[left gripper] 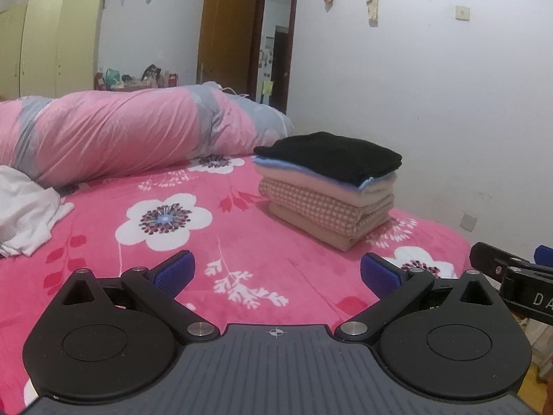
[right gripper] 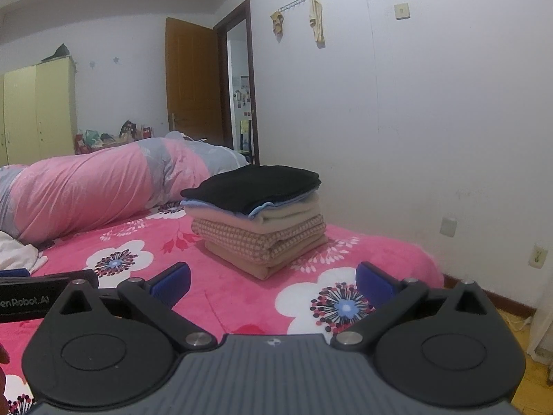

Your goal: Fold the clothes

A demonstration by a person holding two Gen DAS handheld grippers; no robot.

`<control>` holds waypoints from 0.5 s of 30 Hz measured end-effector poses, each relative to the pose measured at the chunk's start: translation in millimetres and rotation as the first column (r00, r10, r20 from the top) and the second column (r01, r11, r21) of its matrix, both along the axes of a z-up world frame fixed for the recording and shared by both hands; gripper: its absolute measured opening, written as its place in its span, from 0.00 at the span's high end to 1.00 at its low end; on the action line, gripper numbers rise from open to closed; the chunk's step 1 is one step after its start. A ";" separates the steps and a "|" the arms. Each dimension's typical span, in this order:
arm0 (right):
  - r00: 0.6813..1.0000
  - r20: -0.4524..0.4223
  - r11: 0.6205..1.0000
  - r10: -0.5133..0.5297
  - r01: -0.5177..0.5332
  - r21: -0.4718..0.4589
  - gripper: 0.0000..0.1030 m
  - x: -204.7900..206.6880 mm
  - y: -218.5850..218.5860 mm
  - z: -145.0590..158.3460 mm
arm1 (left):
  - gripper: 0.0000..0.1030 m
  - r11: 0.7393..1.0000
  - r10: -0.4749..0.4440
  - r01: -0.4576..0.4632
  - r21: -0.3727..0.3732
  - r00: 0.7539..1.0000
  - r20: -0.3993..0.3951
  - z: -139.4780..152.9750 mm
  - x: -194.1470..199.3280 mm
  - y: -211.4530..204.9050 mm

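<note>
A neat stack of folded clothes (left gripper: 328, 186) (right gripper: 257, 218) sits on the pink flowered bed (left gripper: 242, 228) (right gripper: 221, 297), near the wall. A black garment (left gripper: 331, 155) (right gripper: 252, 185) tops it, over blue, cream, checked and tan layers. A crumpled white garment (left gripper: 24, 207) (right gripper: 17, 249) lies at the left. My left gripper (left gripper: 274, 273) hovers open over the bed, short of the stack, nothing between its blue pads. My right gripper (right gripper: 273, 282) is open too, empty, just in front of the stack. Each gripper's side shows at the other view's edge.
A rolled pink and grey quilt (left gripper: 131, 131) (right gripper: 103, 183) lies across the back of the bed. Behind it are a yellow wardrobe (left gripper: 52, 45), cluttered items and an open brown door (right gripper: 193, 76). The white wall (right gripper: 414, 121) borders the bed's right side; wooden floor shows lower right.
</note>
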State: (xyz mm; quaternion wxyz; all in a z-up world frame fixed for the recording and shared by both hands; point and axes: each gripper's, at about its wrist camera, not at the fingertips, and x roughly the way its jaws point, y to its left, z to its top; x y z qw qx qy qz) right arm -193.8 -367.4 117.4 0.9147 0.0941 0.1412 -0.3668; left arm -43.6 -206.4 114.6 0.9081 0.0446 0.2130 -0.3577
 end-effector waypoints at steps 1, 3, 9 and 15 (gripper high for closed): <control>1.000 -0.001 1.000 -0.001 0.001 -0.002 0.00 0.2 -0.1 0.1 | 0.00 1.000 -0.001 0.001 0.002 1.000 0.000 -0.5 0.3 -1.2; 1.000 -0.003 1.000 -0.003 0.003 -0.004 0.00 0.6 -0.6 0.1 | 0.00 1.000 0.000 0.000 0.010 1.000 0.002 -1.2 0.6 -2.3; 1.000 -0.008 1.000 -0.003 0.003 -0.005 0.00 1.4 -1.4 -0.1 | 0.00 1.000 0.012 -0.013 0.027 1.000 0.017 -2.6 1.7 -4.5; 1.000 -0.012 1.000 -0.005 0.005 -0.004 0.00 0.9 -1.6 0.1 | 0.00 0.999 0.037 -0.038 0.022 0.999 0.033 -1.0 2.7 -4.0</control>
